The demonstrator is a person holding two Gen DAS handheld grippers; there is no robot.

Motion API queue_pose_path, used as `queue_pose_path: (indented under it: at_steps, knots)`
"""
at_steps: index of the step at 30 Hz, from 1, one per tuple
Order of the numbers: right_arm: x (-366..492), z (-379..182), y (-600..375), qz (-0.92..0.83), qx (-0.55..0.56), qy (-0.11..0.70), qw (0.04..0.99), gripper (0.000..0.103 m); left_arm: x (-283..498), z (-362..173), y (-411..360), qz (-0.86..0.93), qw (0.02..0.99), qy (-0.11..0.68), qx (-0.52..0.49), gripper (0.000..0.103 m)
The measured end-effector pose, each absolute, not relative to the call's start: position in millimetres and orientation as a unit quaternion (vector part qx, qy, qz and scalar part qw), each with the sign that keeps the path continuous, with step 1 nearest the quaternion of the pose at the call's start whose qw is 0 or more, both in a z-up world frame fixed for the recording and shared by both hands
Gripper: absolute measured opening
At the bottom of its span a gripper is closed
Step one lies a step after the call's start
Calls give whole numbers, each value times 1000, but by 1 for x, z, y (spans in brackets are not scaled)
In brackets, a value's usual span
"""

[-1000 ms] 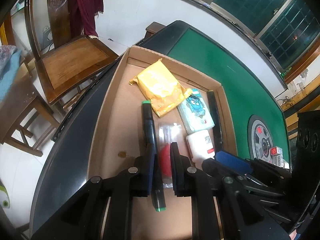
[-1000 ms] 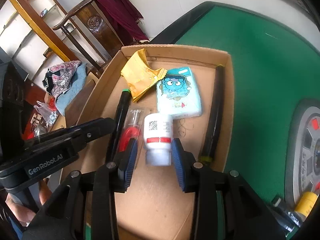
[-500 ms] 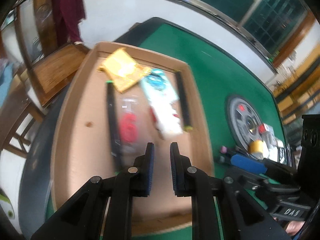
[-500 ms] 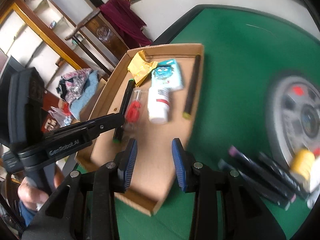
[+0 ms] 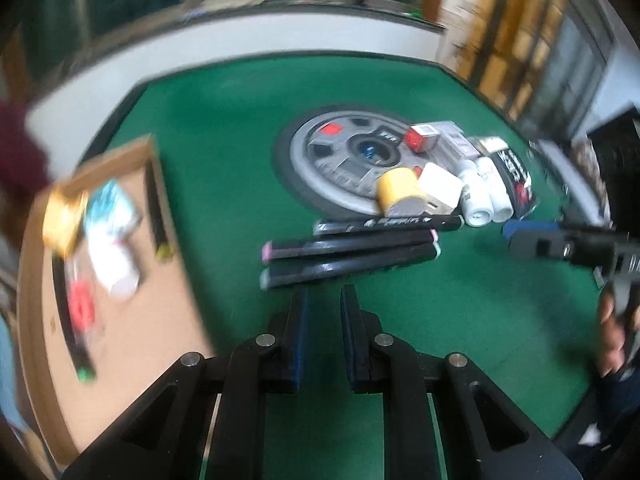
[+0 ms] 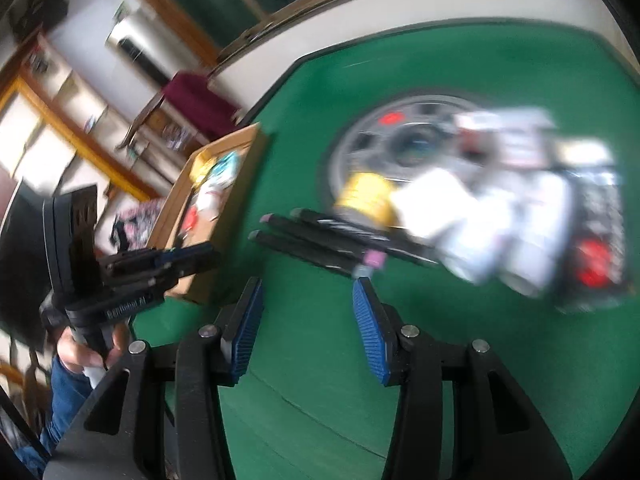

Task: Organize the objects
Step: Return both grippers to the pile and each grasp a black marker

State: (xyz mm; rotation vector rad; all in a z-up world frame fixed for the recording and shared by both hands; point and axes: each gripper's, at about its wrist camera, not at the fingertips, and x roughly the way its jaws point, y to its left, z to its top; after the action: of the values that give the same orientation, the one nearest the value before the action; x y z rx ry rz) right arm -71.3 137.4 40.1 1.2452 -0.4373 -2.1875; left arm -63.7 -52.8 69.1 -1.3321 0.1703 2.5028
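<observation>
Judging by how things lie, several items are already laid in the cardboard tray (image 5: 28, 272), while three markers (image 5: 348, 254), bottles and boxes are left on the green table (image 5: 224, 140), the left gripper (image 5: 323, 304) pressed together empty and the right gripper (image 6: 307, 286) empty, jaws opening.

Left wrist view: mounted behind the left gripper (image 5: 323, 300), looking steeply down along its fingers onto the green table (image 5: 224, 152). Cardboard tray (image 5: 160, 320) at near left, black markers (image 5: 352, 256) just ahead, grey disc (image 5: 320, 168) farther off.

Right wrist view: mounted behind the right gripper (image 6: 308, 300), angled down at the same table (image 6: 480, 360), tray (image 6: 224, 208) far left.

Shared ground: markers (image 6: 320, 244), disc (image 6: 360, 140), tray. Each view catches the other gripper at its edge. Both frames blurred.
</observation>
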Motion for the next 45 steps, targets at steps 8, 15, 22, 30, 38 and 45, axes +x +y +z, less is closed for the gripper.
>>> queue_pose_path:
  at_steps: [8,15,22,30,38,45]
  knots:
    - [-86,30,155,-810,474,-214,273,51,-138,55,-55,854,99,-10,-510,13]
    - [-87,32,163,-808,468,-232,272,51,-143,33,-69,832,31,-40,-553,19]
    - [-83,32,172,-811,462,-234,272,51,-63,37,-51,815,91,-11,-573,45]
    - [-83,30,174,-808,463,-240,272,51,-39,53,-27,807,158,-18,-569,45]
    - [-80,34,177,-808,461,-243,275,51,-56,49,-1,808,164,-21,-566,45]
    - [-75,37,173,-810,459,-237,278,51,-64,41,2,802,172,1,-572,45]
